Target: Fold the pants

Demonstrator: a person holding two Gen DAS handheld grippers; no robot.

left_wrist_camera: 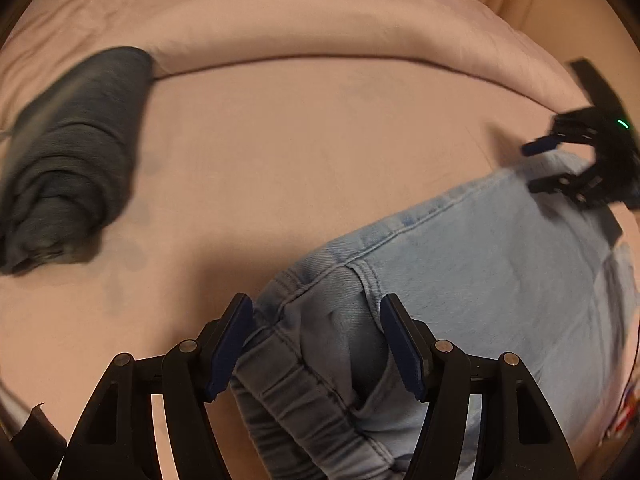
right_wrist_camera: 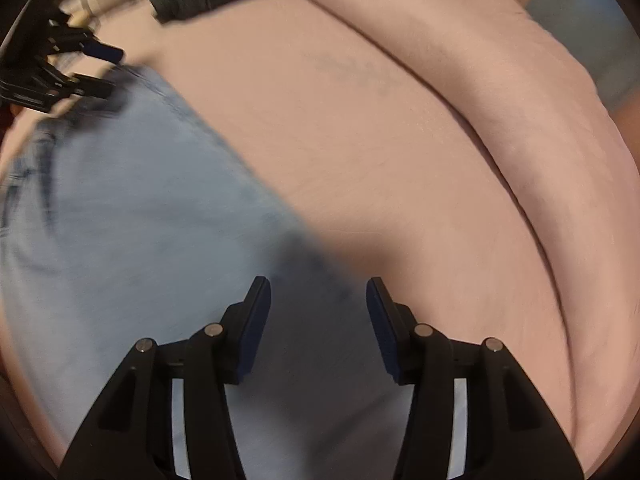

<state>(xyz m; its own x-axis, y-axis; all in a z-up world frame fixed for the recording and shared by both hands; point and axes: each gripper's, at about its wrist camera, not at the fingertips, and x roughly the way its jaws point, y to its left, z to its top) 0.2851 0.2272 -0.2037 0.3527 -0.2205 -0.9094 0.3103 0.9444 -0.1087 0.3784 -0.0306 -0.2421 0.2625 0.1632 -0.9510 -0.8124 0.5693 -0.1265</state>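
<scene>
pants [left_wrist_camera: 480,248]: light jeans flat on bed [left_wrist_camera: 300,152], long axis runs between grippers | left gripper [left_wrist_camera: 316,344]: released, above waistband end | right gripper [right_wrist_camera: 318,316]: released, above far end

Your left gripper [left_wrist_camera: 316,344] points steeply downward, its jaws standing apart; the blue pads [left_wrist_camera: 230,346] face each other across a wide gap and press on nothing. Your right gripper [right_wrist_camera: 319,326] is likewise angled steeply down, jaws parted, pads [right_wrist_camera: 256,328] clear of contact. In each wrist view the opposite gripper appears at the frame edge, blurred, its two fingers visibly separated.
</scene>
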